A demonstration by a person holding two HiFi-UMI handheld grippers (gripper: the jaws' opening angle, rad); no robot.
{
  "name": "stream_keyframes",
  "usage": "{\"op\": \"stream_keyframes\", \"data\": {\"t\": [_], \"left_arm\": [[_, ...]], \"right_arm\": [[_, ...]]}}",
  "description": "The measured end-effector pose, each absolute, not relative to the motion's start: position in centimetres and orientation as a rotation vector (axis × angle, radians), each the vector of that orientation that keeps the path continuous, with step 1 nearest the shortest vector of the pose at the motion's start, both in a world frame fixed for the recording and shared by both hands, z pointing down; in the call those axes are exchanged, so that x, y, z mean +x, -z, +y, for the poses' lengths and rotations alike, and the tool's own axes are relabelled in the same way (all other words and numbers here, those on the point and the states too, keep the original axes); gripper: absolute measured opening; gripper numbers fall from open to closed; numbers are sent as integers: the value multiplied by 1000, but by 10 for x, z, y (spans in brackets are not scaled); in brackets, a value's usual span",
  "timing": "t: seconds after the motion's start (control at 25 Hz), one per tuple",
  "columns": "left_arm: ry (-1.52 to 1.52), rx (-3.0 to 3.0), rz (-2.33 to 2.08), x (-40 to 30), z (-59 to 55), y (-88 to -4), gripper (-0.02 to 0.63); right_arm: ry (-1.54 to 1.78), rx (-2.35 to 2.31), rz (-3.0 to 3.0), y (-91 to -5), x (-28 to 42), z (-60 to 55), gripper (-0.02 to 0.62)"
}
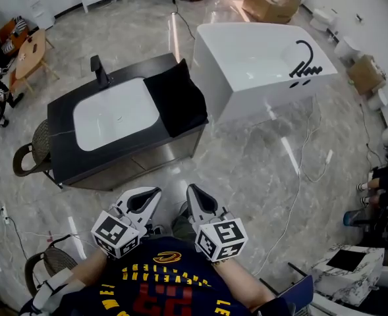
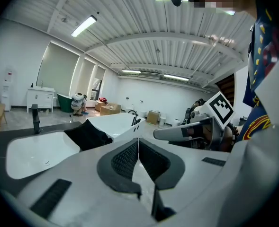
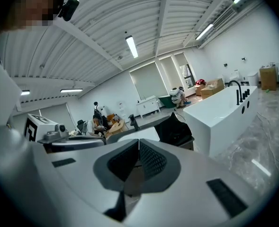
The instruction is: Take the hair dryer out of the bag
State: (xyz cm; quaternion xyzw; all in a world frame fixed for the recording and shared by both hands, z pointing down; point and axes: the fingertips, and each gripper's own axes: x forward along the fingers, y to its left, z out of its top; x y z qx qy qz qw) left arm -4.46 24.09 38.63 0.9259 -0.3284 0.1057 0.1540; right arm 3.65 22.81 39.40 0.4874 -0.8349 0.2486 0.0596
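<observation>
- Walk up to the dark vanity counter (image 1: pixel 62 114) in the upper left of the head view. Your target is the black bag (image 1: pixel 177 97) on its right end, beside the white sink (image 1: pixel 114 120).
- The hair dryer doesn't show; it is probably inside that bag.
- Spread one gripper's jaws before you arrive, and pin the fabric with the other.
- Your left gripper (image 1: pixel 151 193), at lower centre, has its jaws pressed together on nothing.
- Your right gripper (image 1: pixel 194 193), just beside it, is likewise closed and empty.

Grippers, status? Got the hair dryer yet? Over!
Left gripper and right gripper shut, empty. Black fabric bag on dark sink counter, untouched; hair dryer unseen. Nothing blocking.
</observation>
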Motion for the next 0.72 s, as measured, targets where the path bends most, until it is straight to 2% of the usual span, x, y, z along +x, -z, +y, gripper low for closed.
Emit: {"op": "stream_keyframes", "data": {"t": [0.72], "left_arm": [[-391,2670,-924,36,150,-382,6]], "right_arm": [[-847,1492,-2555,-396,114,132,9]]}}
